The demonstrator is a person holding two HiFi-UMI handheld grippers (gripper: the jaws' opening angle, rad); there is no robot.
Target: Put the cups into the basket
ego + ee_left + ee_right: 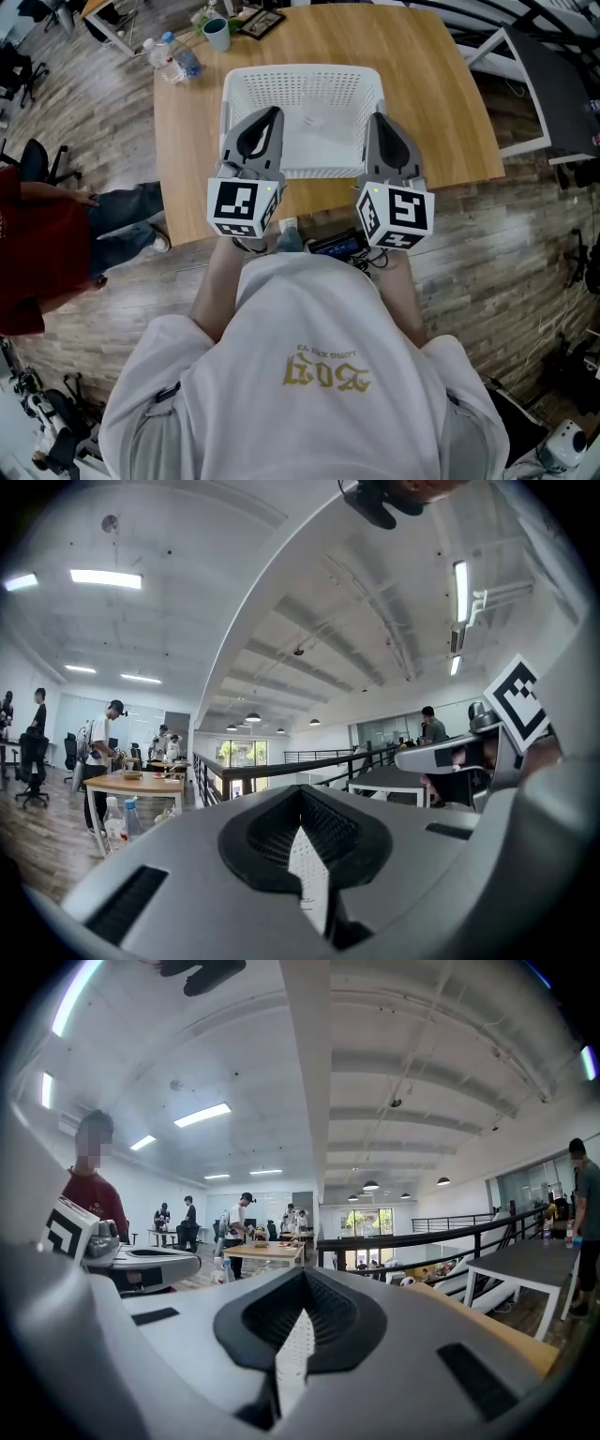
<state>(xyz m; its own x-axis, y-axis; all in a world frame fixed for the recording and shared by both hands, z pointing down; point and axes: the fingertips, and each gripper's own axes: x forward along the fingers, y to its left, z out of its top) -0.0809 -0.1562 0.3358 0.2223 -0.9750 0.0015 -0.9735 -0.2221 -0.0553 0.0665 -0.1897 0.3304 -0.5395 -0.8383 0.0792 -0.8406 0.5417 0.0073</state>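
Presently: cup (217, 35), at 11 o'clock beyond the basket (300, 68); probably stiff, light, slick, so take its rim wall. Your left gripper (266, 122) and right gripper (381, 124): jaws together, nothing held.

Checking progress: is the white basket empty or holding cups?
Empty, as far as visible: head view shows only bare mesh inside the white basket.

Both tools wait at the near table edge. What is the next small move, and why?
Probably reach the left tool forward and leftward, toward the cup at the far left corner of the table, opening its jaws on the way. It and the right tool are shut and empty, the white basket holds no cup, and that cup stands on the left tool's side.
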